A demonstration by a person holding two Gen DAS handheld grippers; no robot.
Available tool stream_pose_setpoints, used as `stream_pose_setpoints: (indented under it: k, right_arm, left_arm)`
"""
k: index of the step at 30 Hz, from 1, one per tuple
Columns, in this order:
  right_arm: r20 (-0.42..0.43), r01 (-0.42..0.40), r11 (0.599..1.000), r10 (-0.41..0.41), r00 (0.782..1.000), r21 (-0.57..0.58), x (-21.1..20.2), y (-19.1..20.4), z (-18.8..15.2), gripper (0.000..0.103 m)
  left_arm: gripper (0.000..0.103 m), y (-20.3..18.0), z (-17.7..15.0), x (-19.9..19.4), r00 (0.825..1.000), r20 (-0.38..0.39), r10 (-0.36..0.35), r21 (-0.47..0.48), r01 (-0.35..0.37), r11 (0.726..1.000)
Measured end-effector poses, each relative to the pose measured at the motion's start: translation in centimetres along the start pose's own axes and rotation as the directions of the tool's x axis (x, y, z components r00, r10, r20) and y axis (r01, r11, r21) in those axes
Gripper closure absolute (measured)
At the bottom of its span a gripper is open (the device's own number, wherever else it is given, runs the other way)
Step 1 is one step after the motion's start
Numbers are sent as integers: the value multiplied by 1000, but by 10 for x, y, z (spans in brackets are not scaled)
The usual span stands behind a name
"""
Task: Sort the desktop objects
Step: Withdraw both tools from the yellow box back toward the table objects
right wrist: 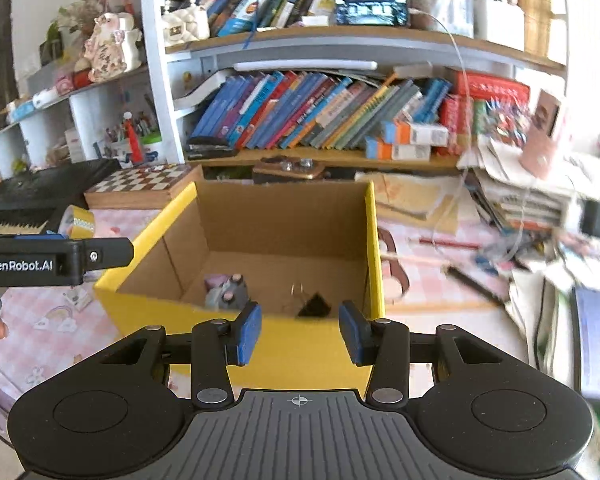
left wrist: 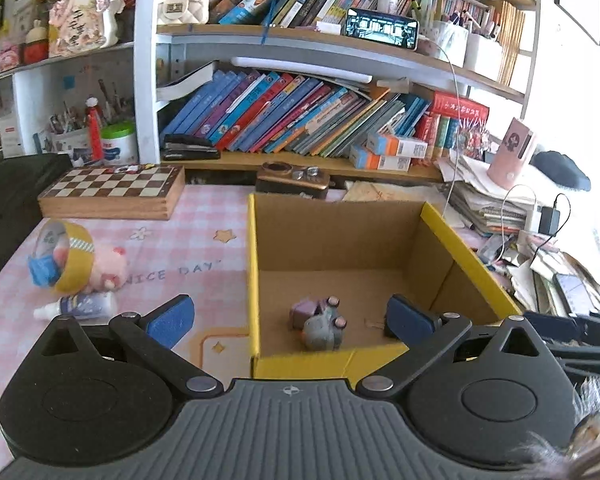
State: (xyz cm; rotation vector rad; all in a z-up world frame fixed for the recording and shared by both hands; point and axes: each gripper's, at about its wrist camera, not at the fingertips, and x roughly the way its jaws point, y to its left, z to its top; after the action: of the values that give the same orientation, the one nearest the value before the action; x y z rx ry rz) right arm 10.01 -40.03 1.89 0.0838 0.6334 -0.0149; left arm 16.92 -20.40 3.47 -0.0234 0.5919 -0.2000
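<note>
A yellow-rimmed cardboard box (left wrist: 253, 264) stands on the pink checked cloth; it also shows in the right wrist view (right wrist: 374, 248). Inside lie a grey toy figure (left wrist: 320, 326) (right wrist: 228, 290) and a black binder clip (right wrist: 314, 306). My left gripper (left wrist: 290, 316) is open and empty, its jaws straddling the box's near left corner above the toy. My right gripper (right wrist: 300, 334) is open and empty just before the box's near wall. Left of the box lie a yellow tape roll (left wrist: 70, 256), a pink plush pig (left wrist: 108, 268) and a small white bottle (left wrist: 78, 306).
A wooden chessboard box (left wrist: 112, 192) sits at the back left. Bookshelves (left wrist: 300, 120) line the rear. Piled papers, cables and a phone (left wrist: 572, 288) crowd the right side. Pens (right wrist: 472, 280) lie right of the box. The left gripper's body (right wrist: 40, 262) shows at the left.
</note>
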Motion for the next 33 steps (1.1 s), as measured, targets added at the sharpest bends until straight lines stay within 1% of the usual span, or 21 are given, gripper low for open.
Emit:
stream_pose_setpoints:
  k: [3, 5, 8, 12, 16, 21, 24, 26, 30, 33]
  right_arm:
    - [-10, 31, 999, -31, 999, 26, -6, 7, -13, 60]
    - [-19, 55, 997, -54, 998, 56, -9, 9, -19, 57]
    - [-30, 67, 993, -64, 997, 95, -13, 13, -25, 55]
    - [-28, 69, 993, -67, 997, 100, -22, 24, -32, 55]
    - [-36, 86, 990, -83, 996, 109, -31, 34, -38, 55]
    - [-37, 110, 986, -106, 994, 124, -44, 46, -46, 55]
    - [-39, 114, 984, -110, 993, 136, -50, 54, -49, 55]
    - [-36, 119, 983, -115, 993, 139, -53, 60, -51, 55]
    - [-23, 131, 980, -129, 991, 150, -61, 71, -53, 55]
    - [-26, 135, 978, -132, 991, 159, -64, 79, -55, 55]
  left_arm:
    - [0, 4, -11, -9, 1000, -3, 16, -3, -16, 1000]
    - [0, 6, -20, -17, 1000, -1, 28, 3, -28, 1000]
    - [0, 10, -32, -28, 999, -8, 48, 20, -48, 999]
    - [0, 16, -48, -41, 999, -44, 21, 16, -20, 1000]
    - [0, 19, -56, -51, 999, -45, -3, 27, 4, 1000]
    - [0, 20, -63, -64, 999, -50, 21, 82, -17, 996]
    - [0, 22, -66, -69, 998, -62, 15, 112, -8, 994]
    - [0, 25, -66, -76, 999, -42, 1, 122, 4, 992]
    - [0, 34, -67, -90, 998, 0, -62, 126, 61, 990]
    - [0, 39, -70, -97, 998, 16, -67, 141, 65, 988]
